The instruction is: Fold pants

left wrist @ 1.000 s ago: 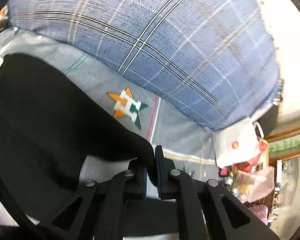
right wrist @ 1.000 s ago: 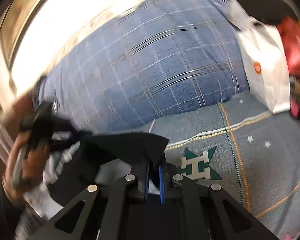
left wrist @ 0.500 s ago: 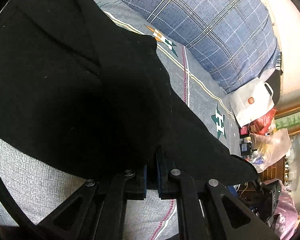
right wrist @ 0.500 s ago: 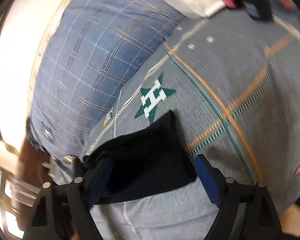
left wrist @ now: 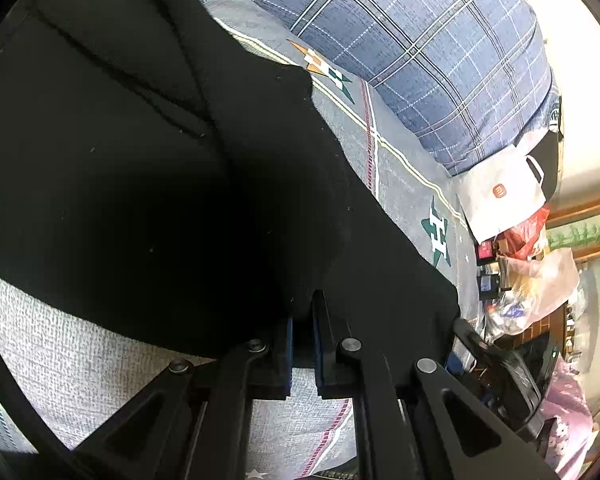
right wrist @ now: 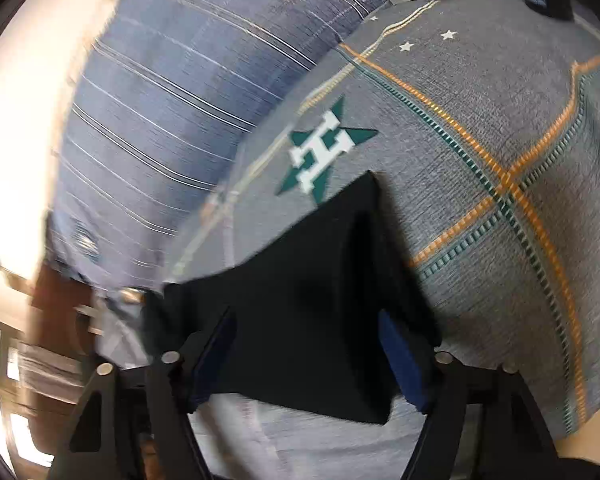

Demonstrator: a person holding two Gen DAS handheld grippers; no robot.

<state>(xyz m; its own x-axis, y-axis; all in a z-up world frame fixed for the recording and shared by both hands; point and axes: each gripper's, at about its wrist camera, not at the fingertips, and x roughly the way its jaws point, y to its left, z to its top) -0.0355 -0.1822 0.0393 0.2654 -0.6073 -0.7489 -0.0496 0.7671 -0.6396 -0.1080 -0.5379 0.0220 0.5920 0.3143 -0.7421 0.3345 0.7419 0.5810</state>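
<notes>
The black pants lie spread on the grey patterned bedspread and fill most of the left wrist view. My left gripper is shut on the near edge of the black pants. In the right wrist view the black pants lie flat on the bedspread, with one corner pointing at a green star emblem. My right gripper is open, its blue pads apart on either side of the fabric and not gripping it.
A blue plaid duvet is heaped at the back of the bed and also shows in the right wrist view. A white paper bag and plastic bags stand beside the bed. The bed's edge is at lower right.
The right gripper let go of the pants about half a second ago and stays open over them. The left gripper laid the pants down on the bed and still holds their edge.
</notes>
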